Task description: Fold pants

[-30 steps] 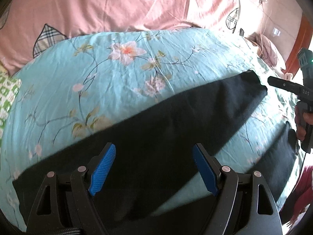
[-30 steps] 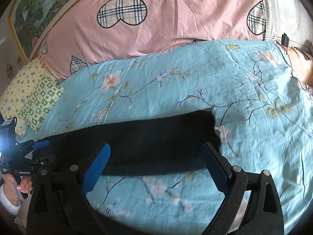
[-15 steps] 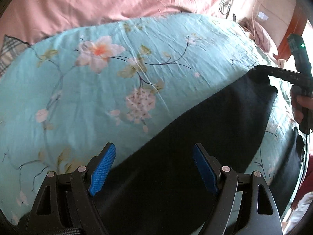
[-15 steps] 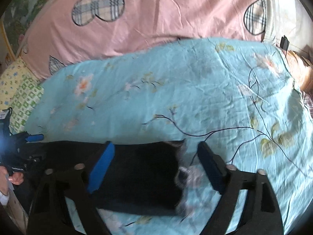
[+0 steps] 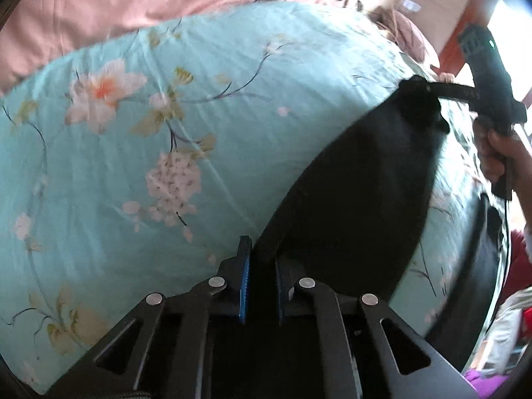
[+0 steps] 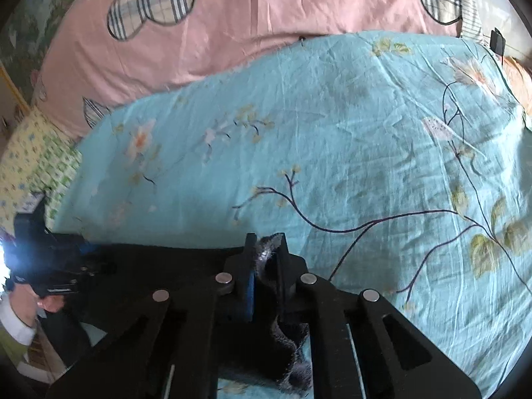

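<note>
The black pants [image 5: 362,193] lie stretched in a long band across the near part of a turquoise flowered sheet [image 5: 149,139], and each end is caught in one of two hand-held grippers. The left gripper [image 5: 261,266] has its blue-padded jaws pressed together on the upper edge of the cloth at one end; the right gripper [image 6: 268,256] pinches a fuzzy corner of the pants at the other end, with a bunch of fabric squeezed up between its jaws. Seen from the left wrist, the right gripper's slim fingers meet the far tip of the band near the bed's right side, a hand [image 5: 498,156] wrapped round its handle. Beyond the upper edge of the pants the sheet is broad, bare and only lightly creased, open all the way up to a pink quilt [image 6: 266,23] with checked heart patches that borders it. A yellow-and-green patterned pillow [image 6: 36,163] lies at the left rim of the right wrist view, well apart from the cloth. Below the band a strip of sheet shows, then a second dark stretch of fabric near the bed's edge.
</note>
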